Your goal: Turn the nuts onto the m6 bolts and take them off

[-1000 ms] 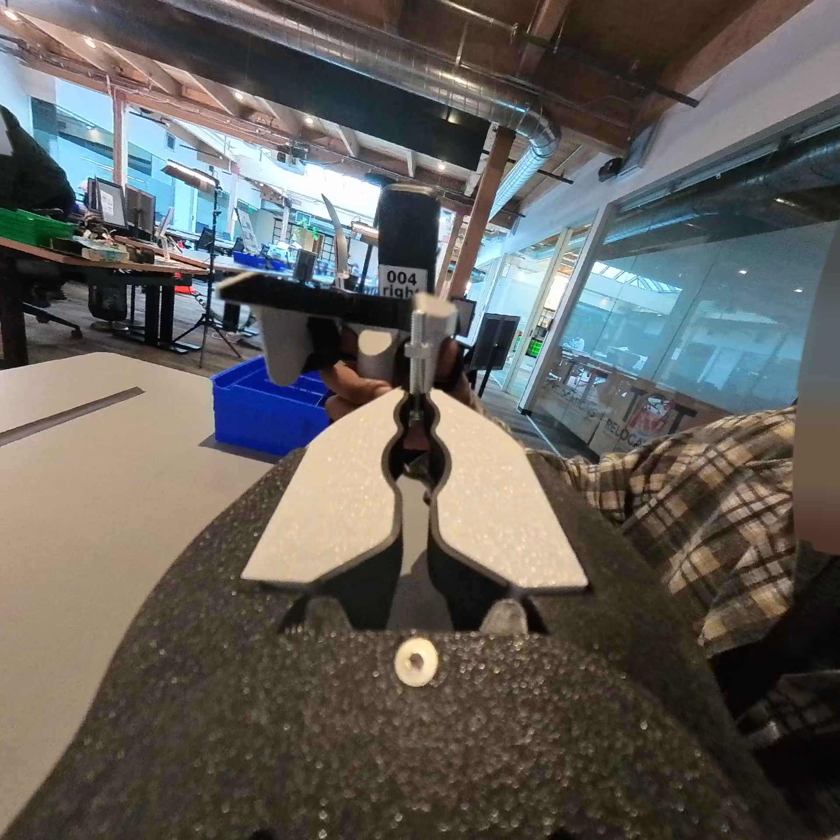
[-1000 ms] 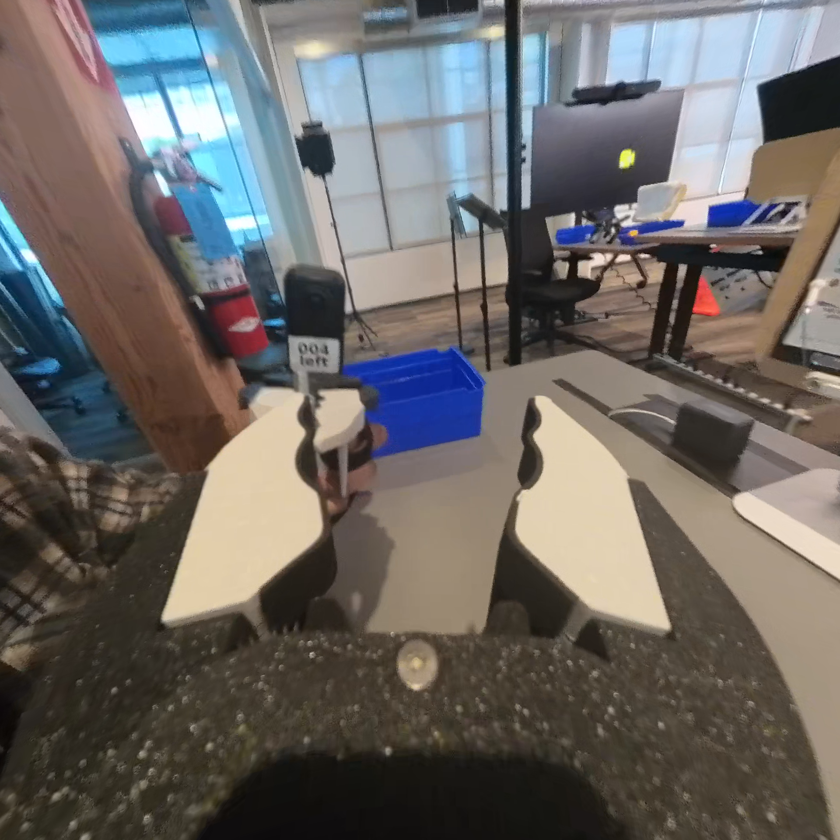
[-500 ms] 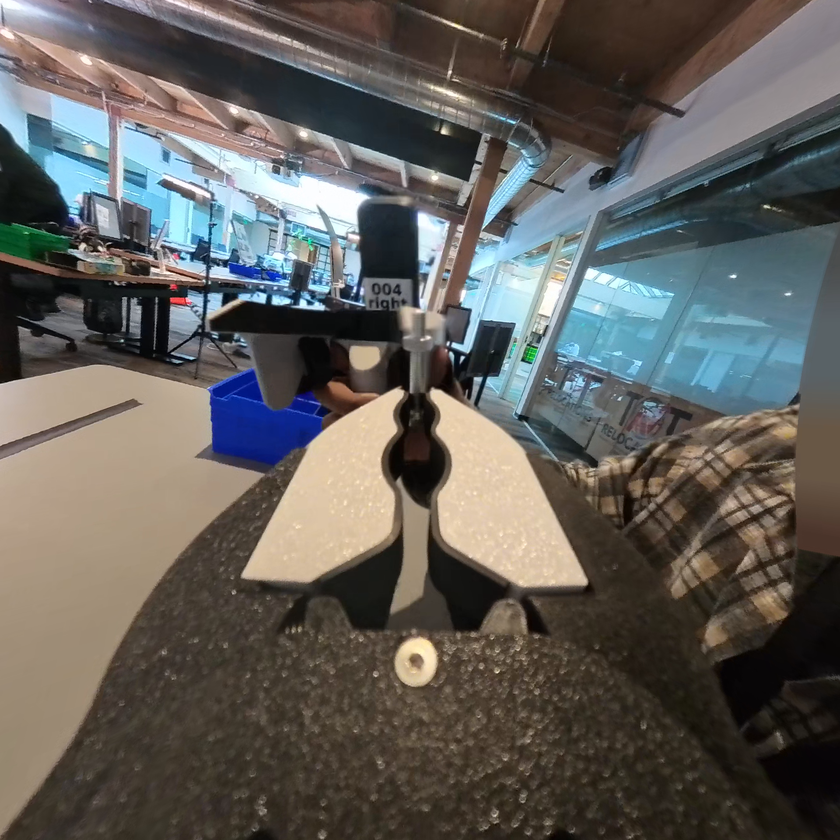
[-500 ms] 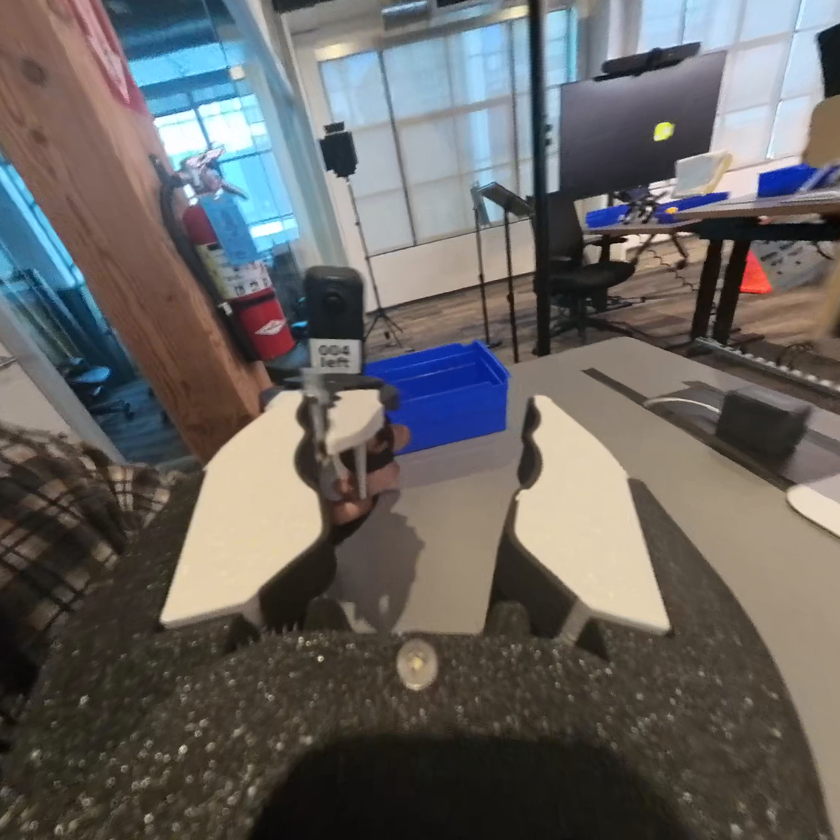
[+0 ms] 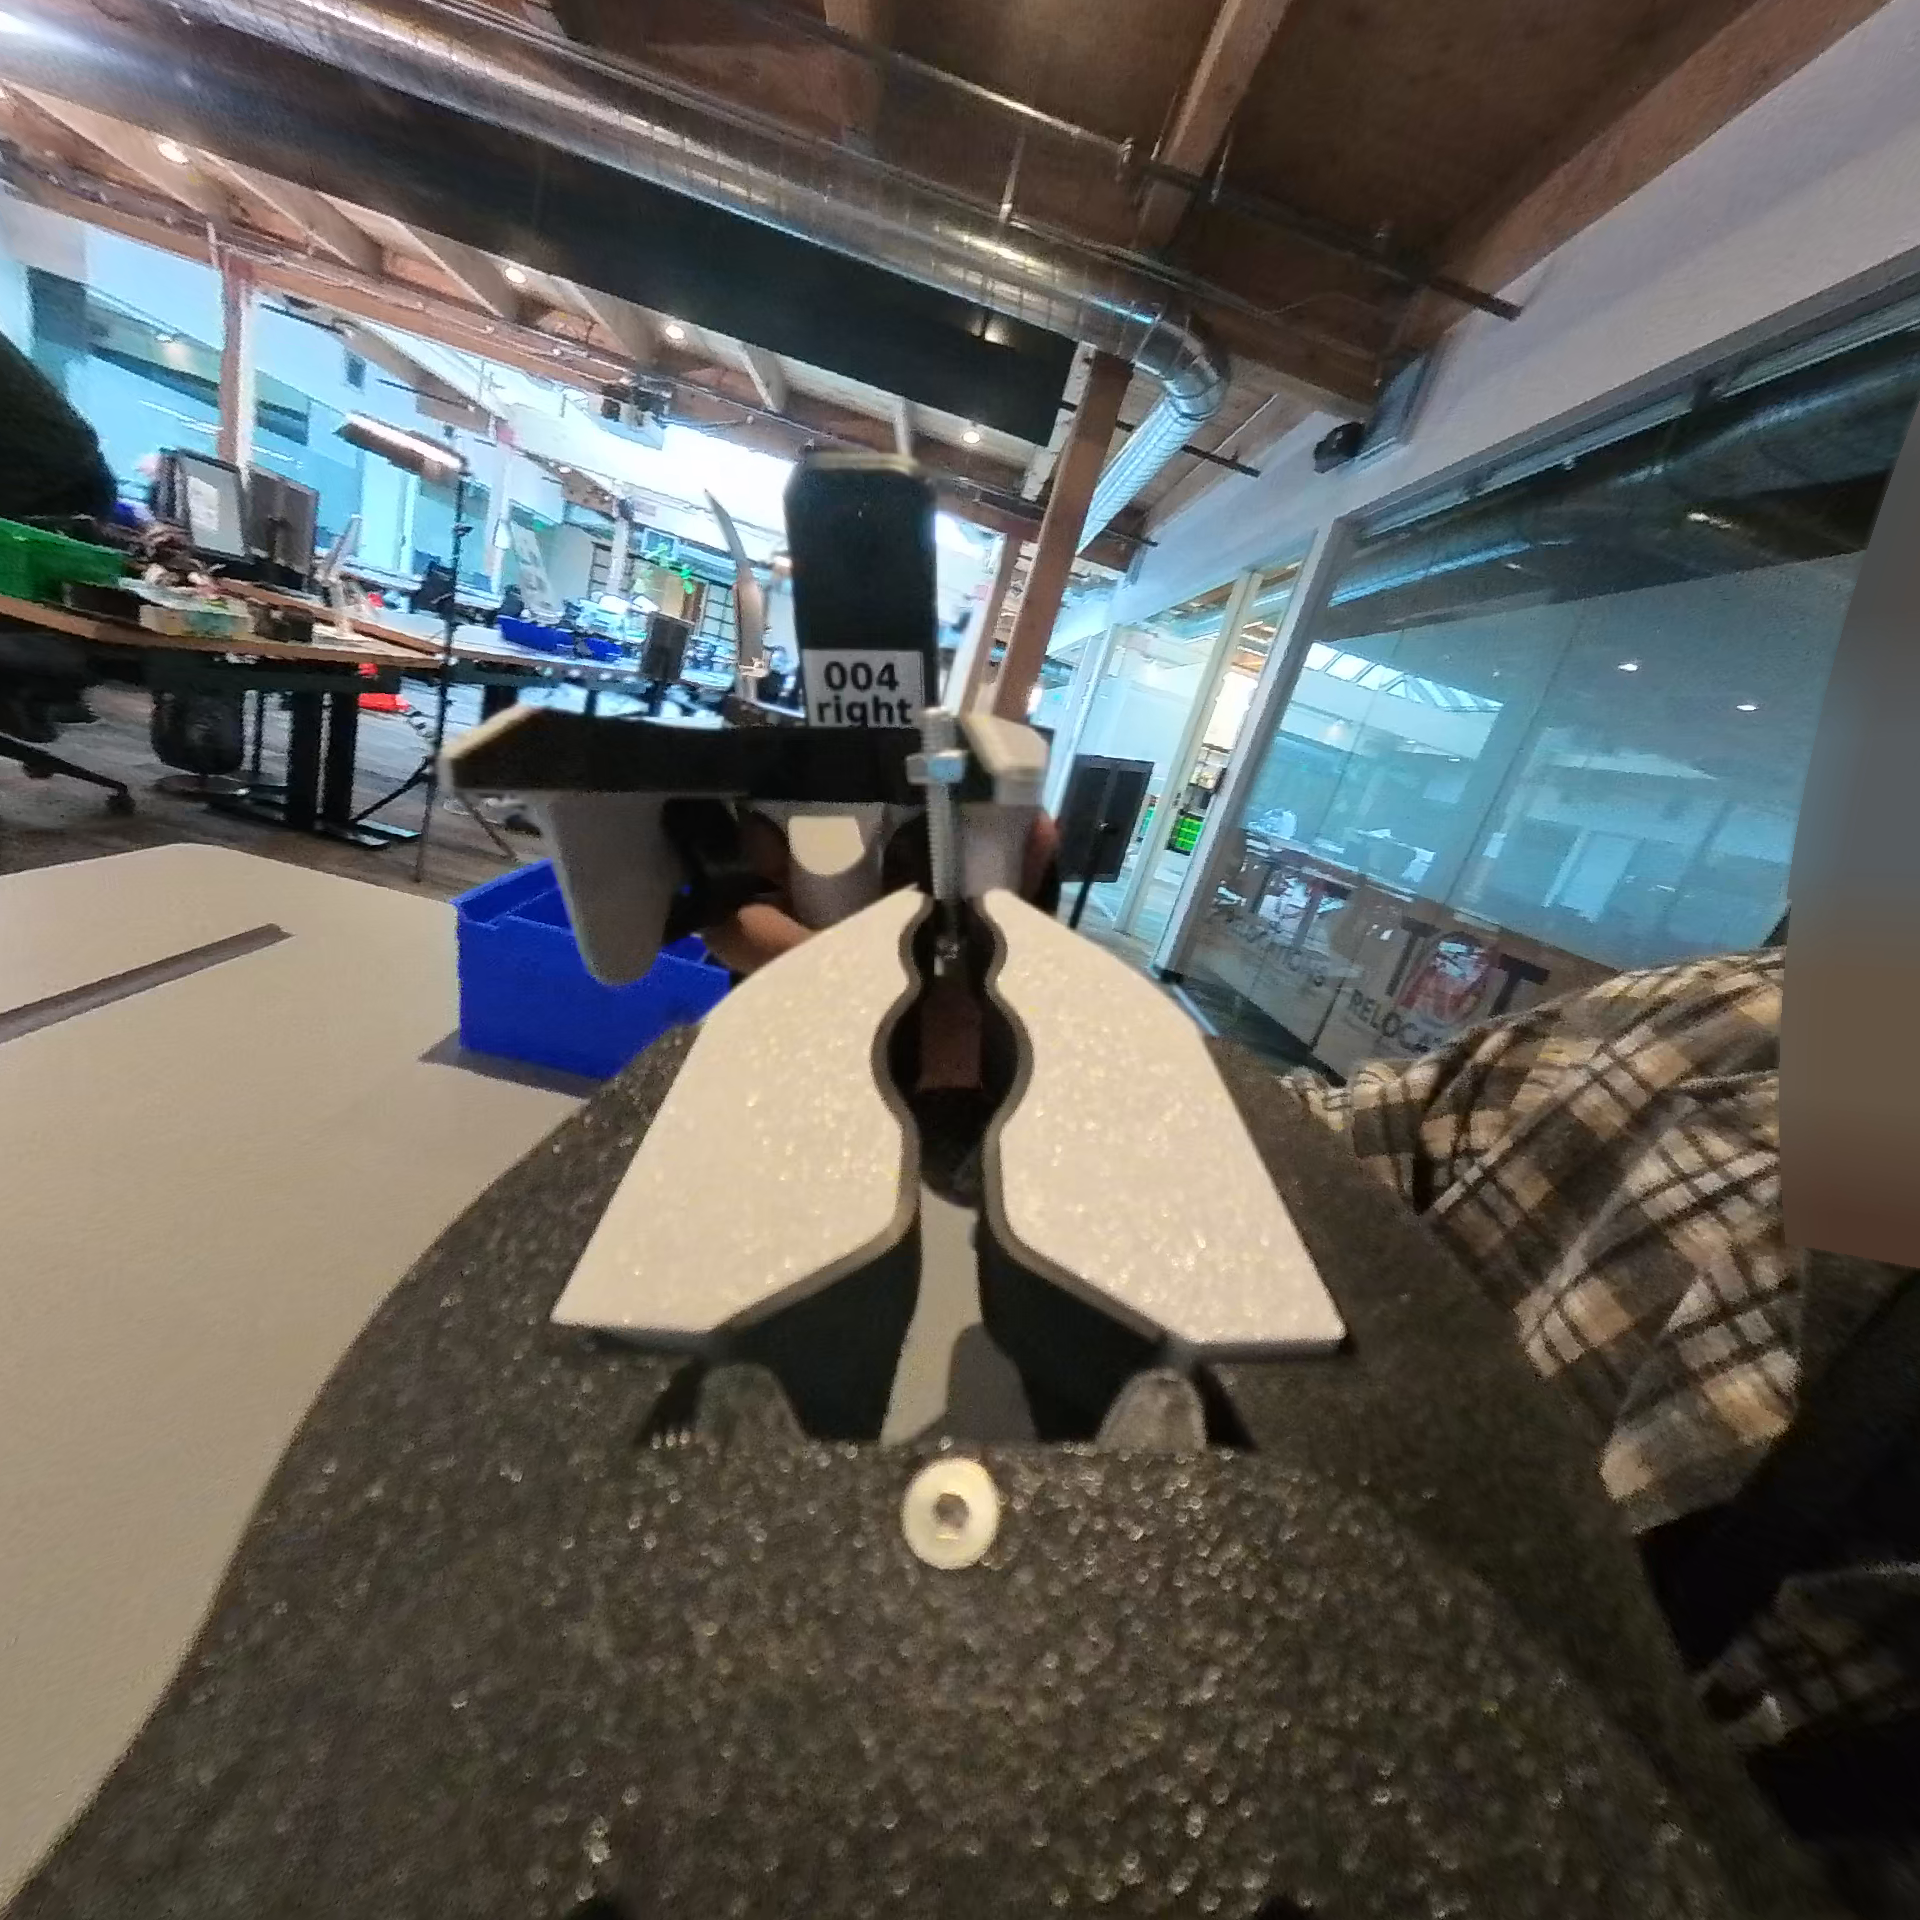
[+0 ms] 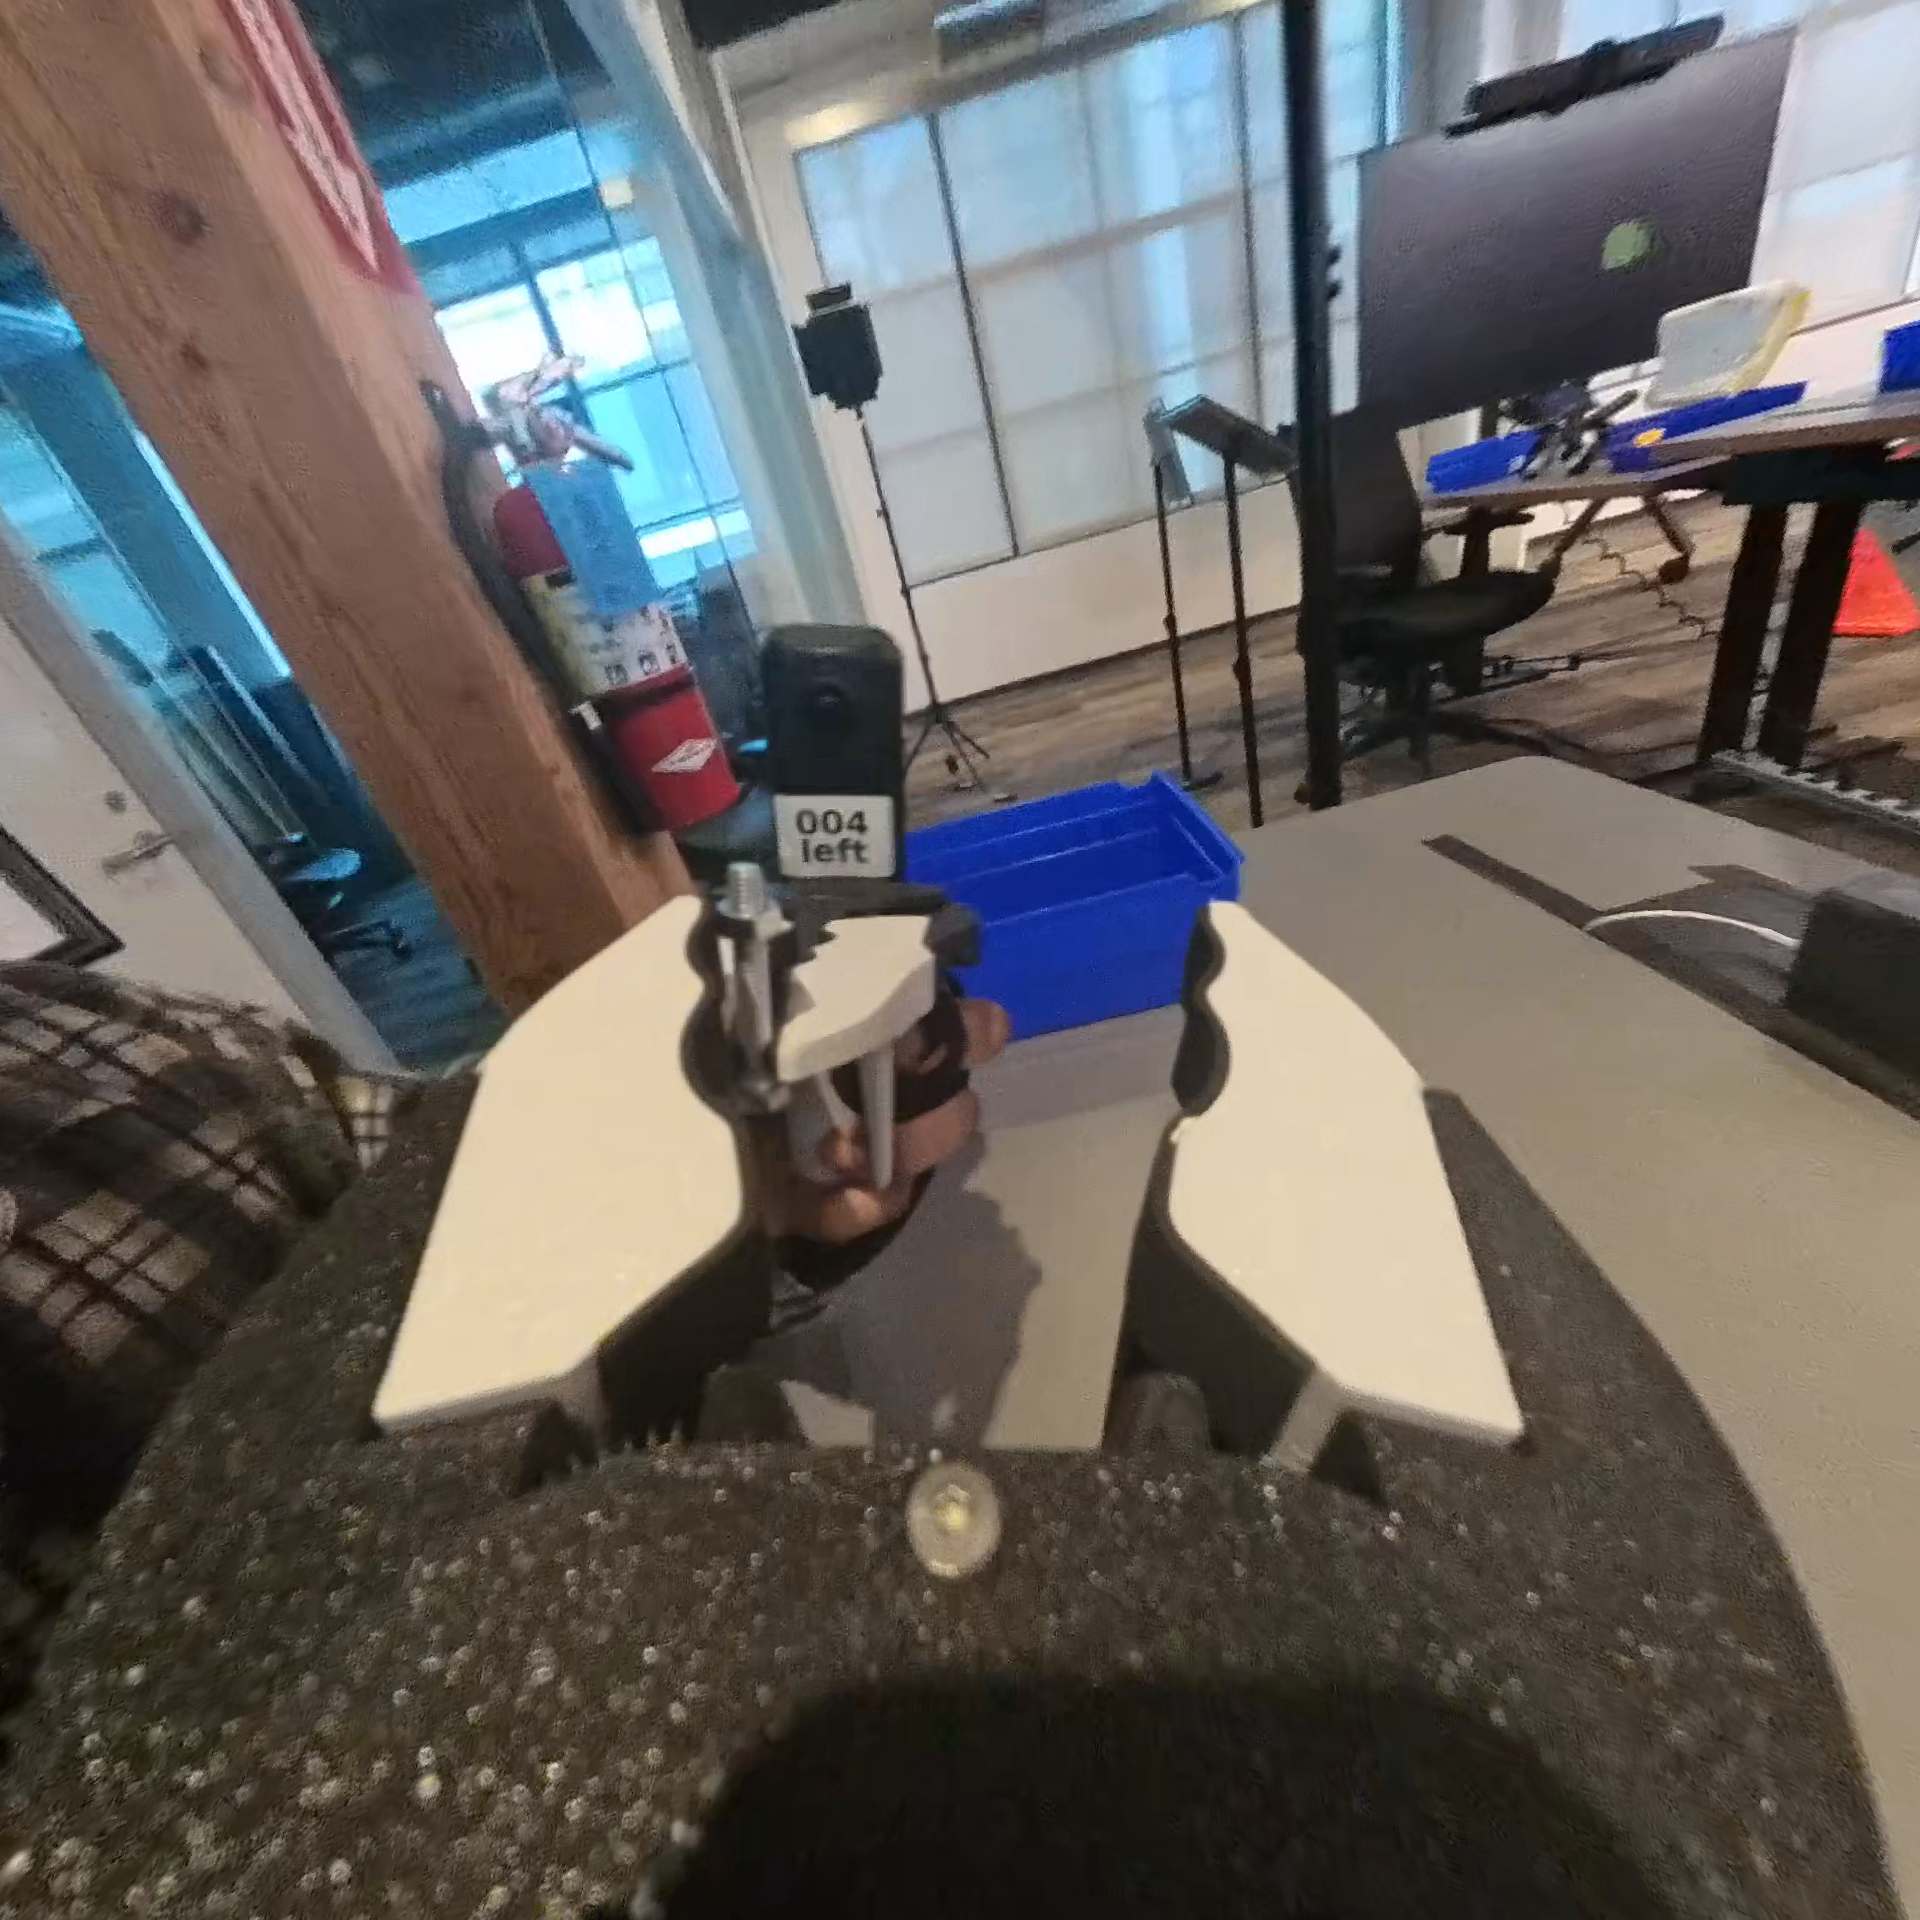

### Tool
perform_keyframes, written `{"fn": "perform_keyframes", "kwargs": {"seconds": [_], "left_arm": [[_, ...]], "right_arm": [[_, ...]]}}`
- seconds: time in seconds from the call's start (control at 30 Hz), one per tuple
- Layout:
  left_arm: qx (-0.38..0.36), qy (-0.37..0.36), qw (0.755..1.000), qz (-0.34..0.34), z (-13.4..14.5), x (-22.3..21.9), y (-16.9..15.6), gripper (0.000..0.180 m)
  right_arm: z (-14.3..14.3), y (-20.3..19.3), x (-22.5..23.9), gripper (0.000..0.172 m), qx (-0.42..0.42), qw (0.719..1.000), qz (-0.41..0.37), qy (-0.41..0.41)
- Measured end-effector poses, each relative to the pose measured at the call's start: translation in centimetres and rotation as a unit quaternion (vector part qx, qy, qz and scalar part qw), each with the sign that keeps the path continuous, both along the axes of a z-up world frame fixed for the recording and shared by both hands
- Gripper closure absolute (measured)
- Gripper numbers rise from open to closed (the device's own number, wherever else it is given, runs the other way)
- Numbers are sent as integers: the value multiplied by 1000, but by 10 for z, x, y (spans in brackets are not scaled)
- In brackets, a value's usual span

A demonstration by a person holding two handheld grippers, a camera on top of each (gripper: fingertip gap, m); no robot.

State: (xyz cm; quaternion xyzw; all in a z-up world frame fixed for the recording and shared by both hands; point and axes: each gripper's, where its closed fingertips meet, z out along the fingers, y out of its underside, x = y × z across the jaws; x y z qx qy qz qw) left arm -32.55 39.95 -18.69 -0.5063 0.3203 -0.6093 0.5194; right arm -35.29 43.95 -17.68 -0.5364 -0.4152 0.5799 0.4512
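Left wrist view shows the left gripper [image 5: 951,914] clenched on the bolt [image 5: 943,831], whose nut [image 5: 935,769] now sits near the threaded tip. The right gripper [image 6: 951,997] has swung closer, jaws spread wide around the bolt, 1 finger [image 6: 613,1081] just beside the nut; it looks about to turn it.

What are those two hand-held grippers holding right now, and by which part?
The left hand-held gripper pinches a silver bolt near its lower end, a nut sitting high on its thread. The right hand-held gripper is wide open, holding nothing.
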Motion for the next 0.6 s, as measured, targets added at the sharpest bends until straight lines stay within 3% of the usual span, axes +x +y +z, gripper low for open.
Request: {"fn": "perform_keyframes", "kwargs": {"seconds": [0.03, 0.07, 0.13, 0.23, 0.37, 0.5, 0.6], "left_arm": [[1, 4, 1000, 4, 0, -1, 0, 176], [7, 7, 1000, 6, 0, -4, -1, 176], [14, 12, 1000, 17, -1, -5, -1, 176], [7, 8, 1000, 4, -2, 0, 0, 176], [16, 16, 1000, 17, -2, -5, -2, 176], [12, 12, 1000, 12, -2, -3, 1, 176], [17, 24, 999, 17, -4, -2, -2, 176]], "right_arm": [[-1, 9, 10, 86, -6, 1000, -14, 6], [0, 19, 22, 95, -15, 999, -33, 17], [10, 15, 25, 94, -30, 998, -16, 46], [4, -11, -4, 87, 14, 1000, 16, -3], [5, 16, 22, 92, -5, 999, -31, 13], [7, -10, -4, 88, 23, 1000, 9, -7], [4, 6, 11, 91, 9, 1000, -15, -3]]}}
